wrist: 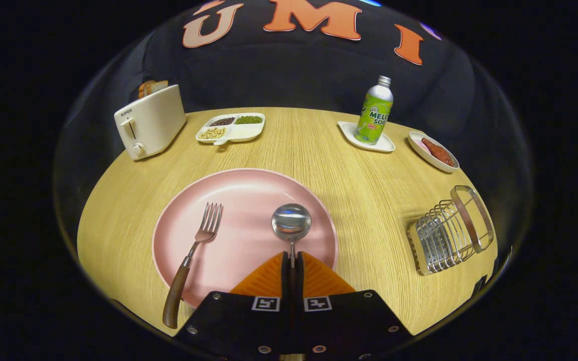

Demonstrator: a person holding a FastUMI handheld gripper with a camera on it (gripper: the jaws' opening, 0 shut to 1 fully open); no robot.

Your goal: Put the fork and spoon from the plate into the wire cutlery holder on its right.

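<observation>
Gripper [292, 260] closed on the spoon [291, 223] handle, bowl just ahead over the plate [249, 190]; lift-off unclear. Fork [196, 250] lies on plate. Next: carry spoon right, tip handle-down into holder [447, 230].

One pink plate [249, 195] lies on the bench [319, 160], with one fork [194, 250] and one spoon [291, 223] on it. There is one wire holder [447, 230], one toaster [149, 123], one divided tray [231, 128], one bottle [375, 113] on one small white dish [367, 140], and one oval dish [433, 150] of food. One gripper [292, 263], jaws closed on the spoon's handle.
</observation>
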